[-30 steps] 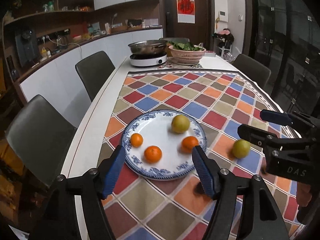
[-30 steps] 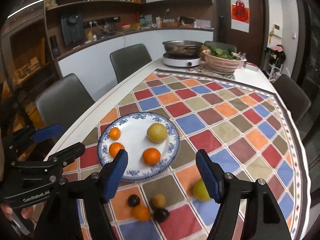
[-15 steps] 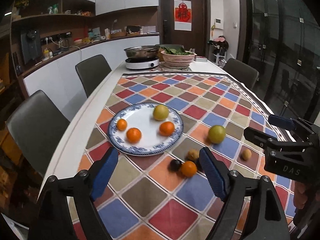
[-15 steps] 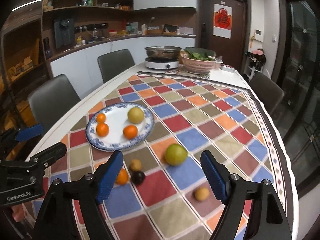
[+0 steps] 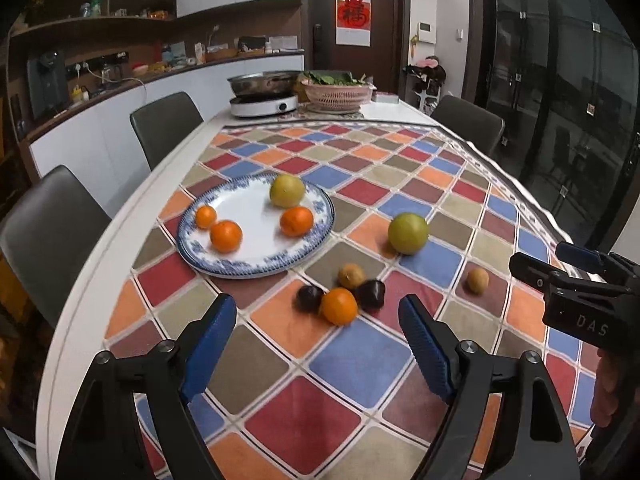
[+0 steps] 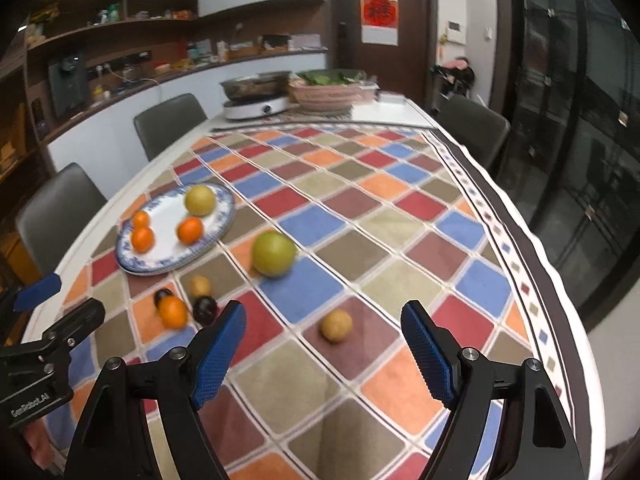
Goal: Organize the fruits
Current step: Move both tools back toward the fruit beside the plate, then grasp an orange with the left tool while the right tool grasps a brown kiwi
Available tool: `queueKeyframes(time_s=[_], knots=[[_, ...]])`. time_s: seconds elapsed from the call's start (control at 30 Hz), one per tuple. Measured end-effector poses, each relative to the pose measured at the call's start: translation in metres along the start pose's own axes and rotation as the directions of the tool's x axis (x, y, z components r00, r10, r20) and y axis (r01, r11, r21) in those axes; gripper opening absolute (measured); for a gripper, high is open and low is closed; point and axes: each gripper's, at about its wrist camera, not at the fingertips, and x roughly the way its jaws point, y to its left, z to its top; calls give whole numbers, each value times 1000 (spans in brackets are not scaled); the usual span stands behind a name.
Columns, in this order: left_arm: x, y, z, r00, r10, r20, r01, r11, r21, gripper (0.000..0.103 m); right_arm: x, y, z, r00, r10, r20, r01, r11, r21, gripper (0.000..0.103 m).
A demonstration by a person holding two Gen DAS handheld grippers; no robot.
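Fruits — four sit on the round white plate with the blue patterned rim (image 5: 256, 264): a yellow-green round fruit (image 5: 287, 190) and three small oranges (image 5: 296, 221). Six more lie loose on the chequered multicolour tablecloth (image 5: 360, 160):

- a large yellow-green round fruit (image 5: 408, 233), just to the right of the plate;
- a tight cluster nearer us — one orange (image 5: 339, 306), two dark purple-black fruits (image 5: 370, 293) and a small brownish-yellow fruit (image 5: 351, 276), touching or nearly so;
- a second small brownish-yellow fruit (image 6: 337, 325), alone, well apart from the cluster.

Changes: a second ago we hold both tools close over the plate; now we stand back and lower, so the loose fruits come into view ahead of the tips. Both sets of jaws have opened wider within that second, then held. The left gripper (image 5: 316, 344) is spread wide with nothing between its blue pads, the cluster just beyond them. The right gripper (image 6: 324, 350) is likewise spread and empty, the lone brownish fruit lined up just ahead of its gap.

Meaning: we judge the sorting under half done, with each tool lined up for its next pick.
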Motion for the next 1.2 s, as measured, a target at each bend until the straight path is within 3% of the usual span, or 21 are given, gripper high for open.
queueKeyframes(time_s=[0.33,0.63,0.73,1.2], knots=[[31,-6,-20,997,6,-81,-6,1000,-2,82,24,-13,-29,996,-19,-85,20,1000,14,80],[65,-5,-13,989,-48,-143,40,998,-56,59,46,-11,-28,994,-25,-107,26,1000,11,80],[74,-8,-9,988,-45,-150,37,998,-55,57,52,-12,-25,995,-26,-101,26,1000,2,79],[98,-15,-1,980,-46,-192,35,997,-62,37,79,-19,-18,987,41,-153,-39,999,12,54]])
